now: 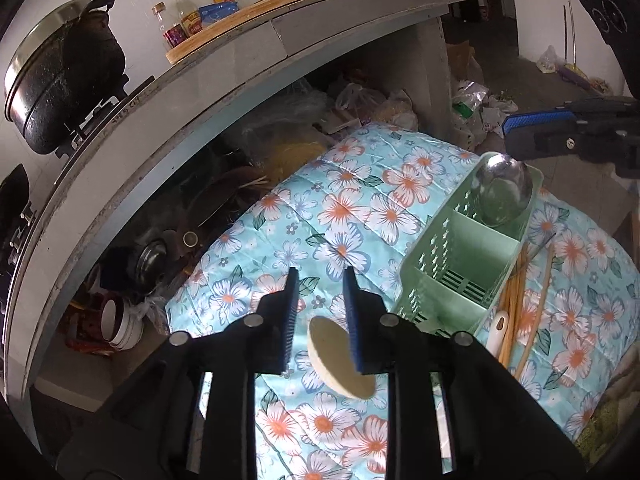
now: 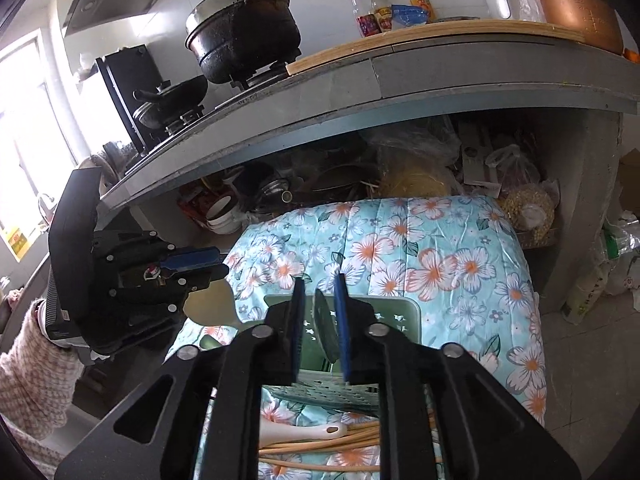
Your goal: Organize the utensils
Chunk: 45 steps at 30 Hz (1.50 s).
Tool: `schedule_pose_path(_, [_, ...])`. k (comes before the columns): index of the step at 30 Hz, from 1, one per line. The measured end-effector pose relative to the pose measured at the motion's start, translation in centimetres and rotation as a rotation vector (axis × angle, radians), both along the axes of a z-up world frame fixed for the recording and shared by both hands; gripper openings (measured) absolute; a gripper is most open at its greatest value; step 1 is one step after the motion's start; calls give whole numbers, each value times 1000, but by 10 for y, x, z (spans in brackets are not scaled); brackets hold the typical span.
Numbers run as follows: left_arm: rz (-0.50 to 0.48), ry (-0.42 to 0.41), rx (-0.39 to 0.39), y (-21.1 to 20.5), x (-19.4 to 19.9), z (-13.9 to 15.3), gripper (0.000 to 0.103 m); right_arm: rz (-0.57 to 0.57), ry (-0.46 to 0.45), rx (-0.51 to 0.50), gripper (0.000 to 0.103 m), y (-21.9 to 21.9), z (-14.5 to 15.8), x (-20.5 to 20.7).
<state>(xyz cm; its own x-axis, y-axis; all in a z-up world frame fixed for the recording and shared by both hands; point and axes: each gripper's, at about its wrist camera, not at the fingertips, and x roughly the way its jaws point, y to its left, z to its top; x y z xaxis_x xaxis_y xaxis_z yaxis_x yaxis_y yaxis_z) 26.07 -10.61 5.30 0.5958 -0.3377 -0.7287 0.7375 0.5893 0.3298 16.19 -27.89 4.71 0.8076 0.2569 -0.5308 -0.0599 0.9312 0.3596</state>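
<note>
Midway through sorting utensils on the flowered tabletop (image 1: pixel 360 208): right gripper (image 2: pixel 319 280), fingers spread, over the ladle (image 1: pixel 504 188) standing in the green rack's (image 1: pixel 440 280) far compartment; left gripper (image 1: pixel 321 274), fingers parted around a pale spoon (image 1: pixel 340 360), likely racked next.

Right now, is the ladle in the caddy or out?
In. Its metal bowl, the ladle, stands in the end compartment of the green caddy.

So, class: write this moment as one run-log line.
left gripper: open, cream paddle between its jaws | right gripper: open over ladle in green caddy | chopsticks: on cloth
</note>
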Motion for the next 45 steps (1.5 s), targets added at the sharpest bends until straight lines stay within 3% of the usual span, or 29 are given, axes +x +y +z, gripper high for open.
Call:
schedule_pose_path(3, [28,17,-44,4,7,5,34,-7,-26,-10,31,-2,5,-5])
schedule_pose_path(13, [105,53,-295,39,11,34,45,-35,-122,35,41,-17,20,-31])
schedule_pose_path(16, [139,60,-367,56,5,39,49,-34,-156,46,52,-19,25,-45])
schedule_pose_path(18, [153,80,-421,68,1,40,49,-34,-169,61,64,-21,25,-54])
schedule_pose_path(20, [155,108,-468,79,-2,37,51,-30,-170,78,67,-23,24,-62])
schedule_pose_path(26, [157,226,-537,91,-6,11,54,-57,-130,99,67,-21,4,-83])
schedule_pose_path(33, [154,341,-597,79,2,-14,75,-101,-26,132,67,-20,-35,-98])
schedule_pose_path(38, [258,404,-563,57,16,-42,76,-144,-16,183,67,-26,-45,-103])
schedule_pose_path(40, [318,351,-519,50,14,-47,72,-149,-14,175,67,-25,-46,-104])
schedule_pose_path(43, [359,238,-464,41,5,-48,50,-151,-12,181,67,-25,-47,-102])
schedule_pose_path(45, [359,182,-455,38,-1,-46,28,-148,-11,184,67,-25,-49,-100])
